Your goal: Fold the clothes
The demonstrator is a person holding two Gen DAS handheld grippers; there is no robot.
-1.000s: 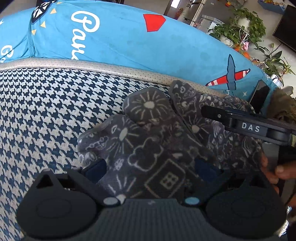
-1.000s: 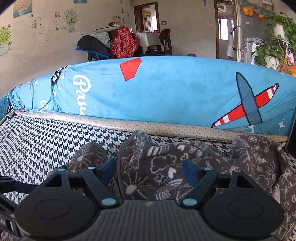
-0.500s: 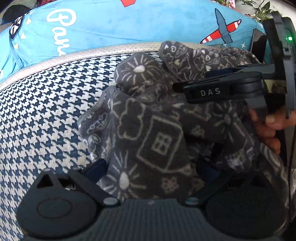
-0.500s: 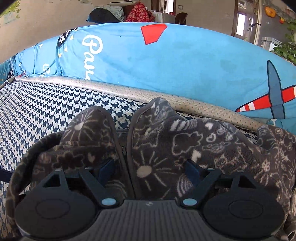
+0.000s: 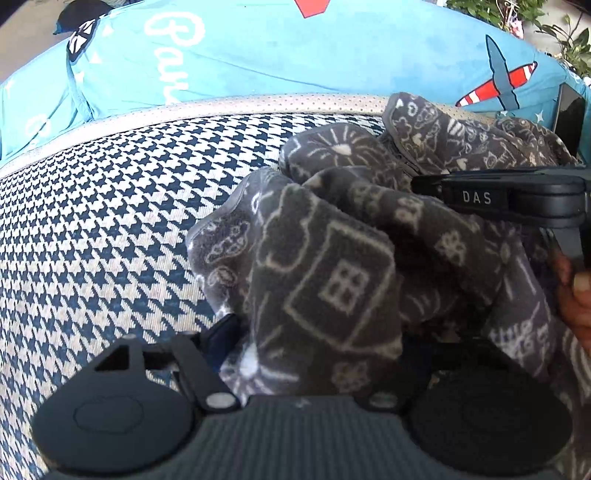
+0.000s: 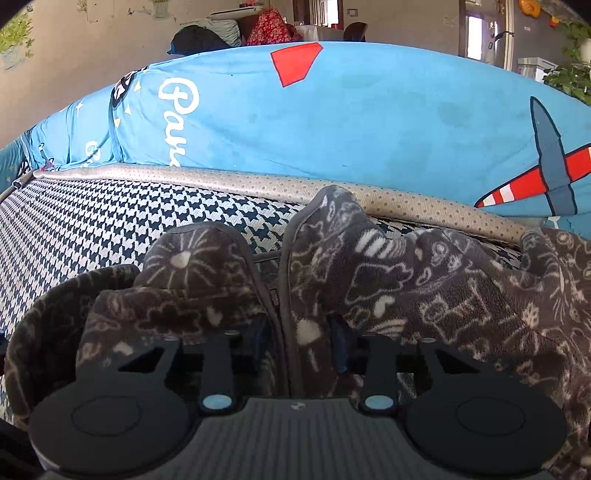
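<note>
A dark grey fleece garment (image 5: 332,277) with white doodles lies bunched on a houndstooth sofa seat (image 5: 110,221). My left gripper (image 5: 314,332) has a thick wad of it between its closing jaws. The left finger (image 5: 221,332) touches the cloth and the other finger is buried under it. In the right wrist view, the garment (image 6: 424,288) rises in two humps. My right gripper (image 6: 301,339) is closing, its blue pads pinching a hemmed fold. One of the right gripper's fingers (image 5: 476,197) crosses above the cloth in the left wrist view, with a person's hand (image 5: 576,302) behind it.
A blue cushion cover (image 6: 351,110) with a plane and white lettering runs along the back behind a beige dotted seat border (image 6: 221,181). A dark flat device (image 5: 570,118) leans at the right. Bare houndstooth seat (image 6: 110,214) stretches to the left. Potted plants (image 5: 554,22) stand beyond.
Both grippers sank into the garment and their jaws drew in around folds of it. The cloth now bulges higher between the left fingers, and the right fingers stand much nearer together.
</note>
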